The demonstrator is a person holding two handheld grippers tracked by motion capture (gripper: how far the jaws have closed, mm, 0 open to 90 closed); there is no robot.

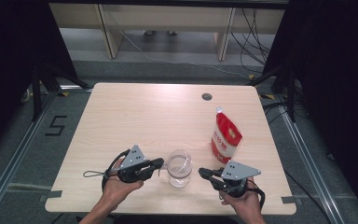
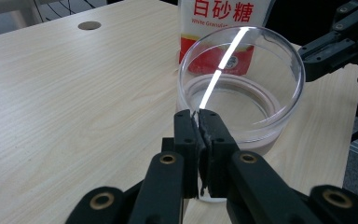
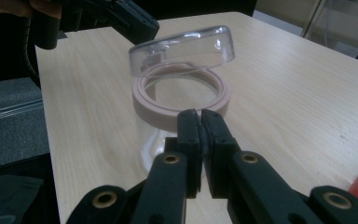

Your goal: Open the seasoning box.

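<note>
A clear glass jar point(image 1: 179, 169) with a pink rim point(image 3: 168, 112) stands near the table's front edge, between my two grippers. Its clear lid point(image 3: 182, 49) is tilted up off the rim. My left gripper point(image 2: 198, 116) is shut on the lid's near edge point(image 2: 242, 70) and holds it raised. It sits at the jar's left side point(image 1: 161, 163). My right gripper point(image 3: 200, 114) is shut with nothing between its pads, a little short of the jar on its right point(image 1: 201, 172).
A red and white sugar pouch point(image 1: 225, 135) stands upright just behind and right of the jar. The wooden table point(image 1: 135, 116) has a round cable hole point(image 1: 207, 96) near its far edge. Cables trail from both grippers.
</note>
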